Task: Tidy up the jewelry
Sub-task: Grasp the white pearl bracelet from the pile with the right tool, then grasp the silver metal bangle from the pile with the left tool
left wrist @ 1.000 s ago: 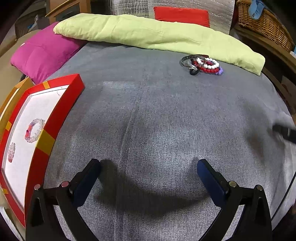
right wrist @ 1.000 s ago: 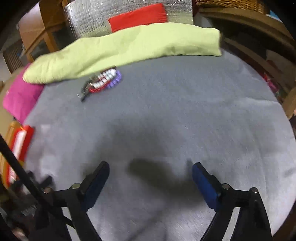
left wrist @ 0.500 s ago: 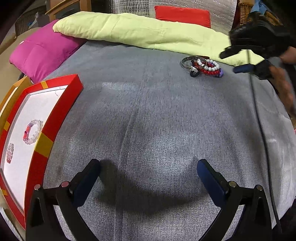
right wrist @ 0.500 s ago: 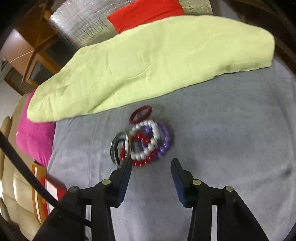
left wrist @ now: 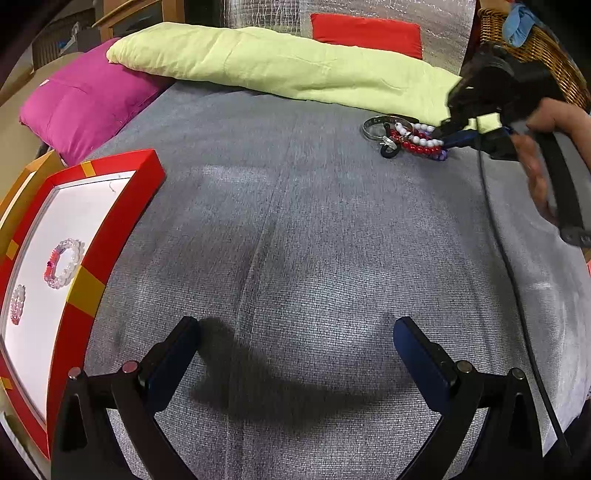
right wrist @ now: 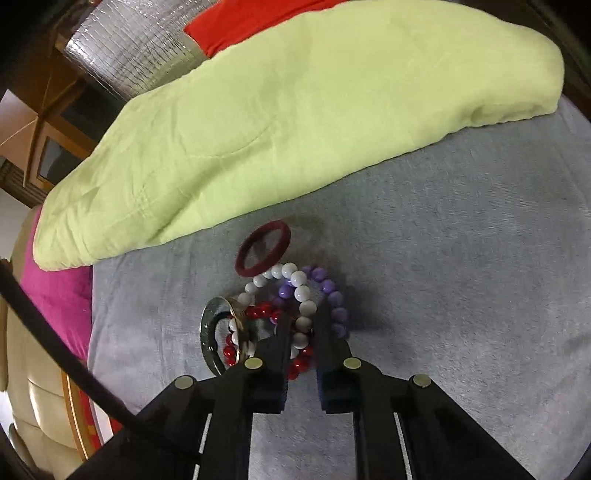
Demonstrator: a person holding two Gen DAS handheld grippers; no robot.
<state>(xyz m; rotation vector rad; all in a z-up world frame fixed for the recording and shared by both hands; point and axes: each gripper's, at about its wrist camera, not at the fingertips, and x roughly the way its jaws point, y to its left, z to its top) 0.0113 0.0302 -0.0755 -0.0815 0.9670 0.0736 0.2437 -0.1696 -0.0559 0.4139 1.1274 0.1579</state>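
On the grey bed cover (right wrist: 461, 258), near the far edge: a heap of bracelets (right wrist: 291, 314), just in front of the green pillow (right wrist: 295, 110).
- White bead bracelet (right wrist: 301, 295): lies on top of the heap, its near arc passing between the fingers of the right gripper (right wrist: 301, 332).
- Red bead bracelet (right wrist: 264, 312): tangled under the white one; some of its beads also sit between the same fingers.
- Purple bead bracelet (right wrist: 334, 299): right side of the heap, touching the outer face of the right finger.
- Metal bangle (right wrist: 210, 332): left side of the heap, tilted, resting against the beads.
- Dark red band (right wrist: 263, 248): flat on the cover at the far side of the heap, touching the white beads.

Right gripper: jaws narrow, closing around the white and red beads; held by a hand (left wrist: 546, 155) at the right of the left-wrist view.

Left gripper (left wrist: 295, 347): jaws wide, nothing between them, above bare cover well apart from the heap.

Red box (left wrist: 110, 229): at the left edge of the bed, white inside; holds a pale bead bracelet (left wrist: 63, 263) and a smaller pink one (left wrist: 17, 304), apart from each other.

Surroundings: pink cushion (left wrist: 81, 107) left of the green pillow; red cushion (left wrist: 365, 33) behind it; wicker basket (left wrist: 535, 48) at far right.
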